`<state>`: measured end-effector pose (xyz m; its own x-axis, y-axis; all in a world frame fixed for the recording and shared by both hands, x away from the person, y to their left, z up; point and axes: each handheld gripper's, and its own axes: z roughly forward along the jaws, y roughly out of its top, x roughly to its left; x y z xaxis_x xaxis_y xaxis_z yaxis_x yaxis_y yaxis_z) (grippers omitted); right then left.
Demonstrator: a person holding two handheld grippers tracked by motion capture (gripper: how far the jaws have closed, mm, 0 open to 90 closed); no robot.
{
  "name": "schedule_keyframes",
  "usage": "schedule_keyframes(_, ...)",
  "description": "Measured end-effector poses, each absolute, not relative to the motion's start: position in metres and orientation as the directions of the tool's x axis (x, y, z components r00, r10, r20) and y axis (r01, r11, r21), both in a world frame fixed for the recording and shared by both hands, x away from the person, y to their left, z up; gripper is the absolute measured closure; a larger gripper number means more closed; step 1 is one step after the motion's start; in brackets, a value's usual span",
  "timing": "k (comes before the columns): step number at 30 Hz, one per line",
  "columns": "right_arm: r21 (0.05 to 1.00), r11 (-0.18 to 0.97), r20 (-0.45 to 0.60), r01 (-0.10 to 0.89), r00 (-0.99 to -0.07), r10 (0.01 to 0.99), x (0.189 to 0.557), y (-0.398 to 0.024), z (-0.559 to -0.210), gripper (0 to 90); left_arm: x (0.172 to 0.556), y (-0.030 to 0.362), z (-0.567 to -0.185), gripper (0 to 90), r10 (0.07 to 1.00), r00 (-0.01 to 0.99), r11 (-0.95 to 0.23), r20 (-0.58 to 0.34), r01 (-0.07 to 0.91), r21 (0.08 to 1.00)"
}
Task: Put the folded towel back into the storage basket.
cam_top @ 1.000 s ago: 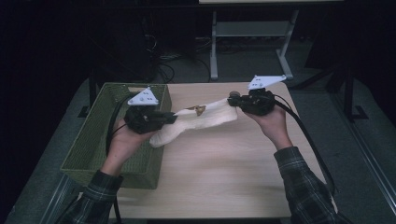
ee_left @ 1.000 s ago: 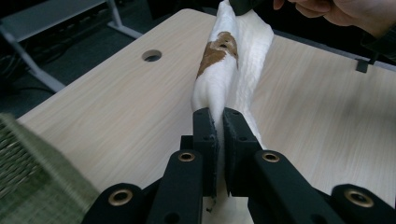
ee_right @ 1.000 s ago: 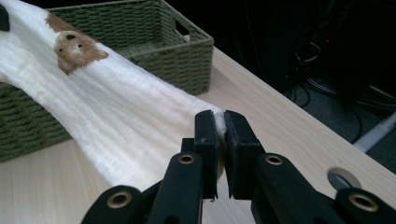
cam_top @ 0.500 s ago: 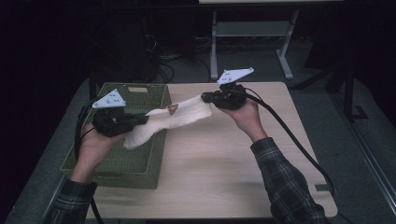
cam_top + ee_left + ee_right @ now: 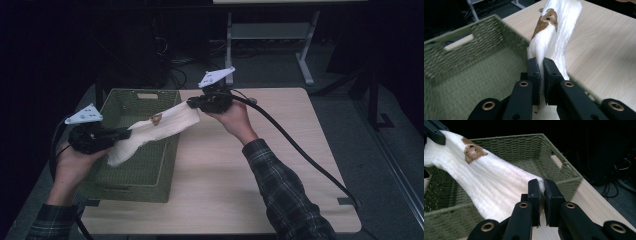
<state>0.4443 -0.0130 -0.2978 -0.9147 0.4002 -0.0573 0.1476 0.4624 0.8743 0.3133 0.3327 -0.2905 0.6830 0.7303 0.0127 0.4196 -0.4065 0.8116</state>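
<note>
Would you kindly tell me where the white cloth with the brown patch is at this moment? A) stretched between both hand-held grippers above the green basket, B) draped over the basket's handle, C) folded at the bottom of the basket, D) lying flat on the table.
A: the white cloth spans from the left hand-held gripper to the right hand-held gripper, hanging over the green basket.

- The left gripper (image 5: 127, 133) is black, with a pale grey three-cornered plate (image 5: 83, 114) on top, dotted with small dark marks.
- The right gripper (image 5: 190, 104) is black too, and its grey plate (image 5: 216, 77) has the same three-cornered shape.
- In the gripper views each gripper has two flat black jaws on thick black links, with brass-coloured rings at the pivots.
- A thick black cable (image 5: 300, 150) trails from the right gripper.
- A thinner black cable (image 5: 52, 150) loops from the left gripper.
- Both sleeves (image 5: 287, 195) are dark plaid with buttoned cuffs.
</note>
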Motion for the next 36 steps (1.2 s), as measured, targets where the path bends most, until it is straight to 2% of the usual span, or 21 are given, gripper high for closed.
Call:
schedule_keyframes(17,0.841,0.524,-0.044,0.132,-0.95,0.31,0.453,0.071,-0.319,84.5,0.306,0.401,-0.34,84.6,0.799,0.598,-0.331,-0.068,0.531,0.78)
schedule_keyframes(31,0.813,0.562,-0.036,0.15,-0.951,0.306,0.462,0.092,-0.339,84.5,0.316,0.408,-0.362,83.1,0.82,0.566,-0.327,-0.086,0.586,0.741)
schedule_keyframes(32,0.813,0.563,-0.039,0.147,-0.951,0.305,0.462,0.092,-0.34,84.5,0.316,0.408,-0.362,82.3,0.827,0.555,-0.317,-0.089,0.591,0.742)
schedule_keyframes(36,0.812,0.565,-0.04,0.148,-0.951,0.307,0.463,0.093,-0.34,84.5,0.318,0.408,-0.362,69.6,0.843,0.534,-0.319,-0.062,0.59,0.741)
